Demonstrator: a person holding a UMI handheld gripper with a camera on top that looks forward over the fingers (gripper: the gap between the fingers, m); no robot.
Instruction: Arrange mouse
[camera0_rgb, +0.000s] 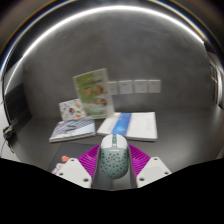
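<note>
Mouse (114, 159), white and speckled, sits between the two fingers of the gripper (114, 165), its long axis running straight ahead along them and its nose pointing toward the pad (128, 125) lying just beyond on the grey table (185, 145). Both magenta pads (91, 160) appear to press its flanks, so the tool looks clamped on it. Booklets (74, 128) lie ahead to one side, a leaflet (93, 90) propped behind them against the wall.
</note>
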